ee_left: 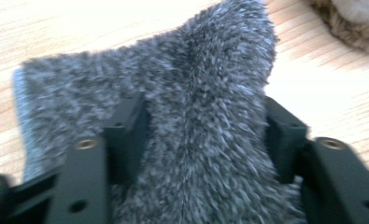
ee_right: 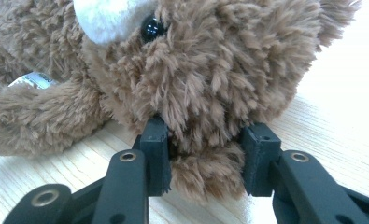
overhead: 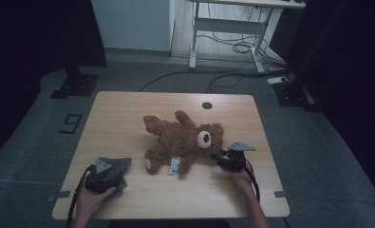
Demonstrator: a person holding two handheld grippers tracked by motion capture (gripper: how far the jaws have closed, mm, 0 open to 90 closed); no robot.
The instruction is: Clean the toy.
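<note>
A brown teddy bear point(overhead: 185, 140) lies on its back in the middle of the wooden table point(overhead: 128, 114), head toward the right. My right gripper point(overhead: 221, 156) is at the bear's head, and in the right gripper view its jaws point(ee_right: 203, 144) press from both sides on a tuft of the bear's point(ee_right: 210, 70) head fur, near the ear. A grey fuzzy cloth point(overhead: 119, 165) lies at the front left. My left gripper point(overhead: 107, 172) sits on it, and its jaws point(ee_left: 205, 126) hold a raised fold of the cloth point(ee_left: 196, 84) between them.
A white label point(overhead: 175, 165) hangs from the bear's side. A round cable hole point(overhead: 207, 105) sits near the table's far edge. Beyond the table are a white desk frame point(overhead: 225, 28) and cables on the floor. Dark curtains stand at both sides.
</note>
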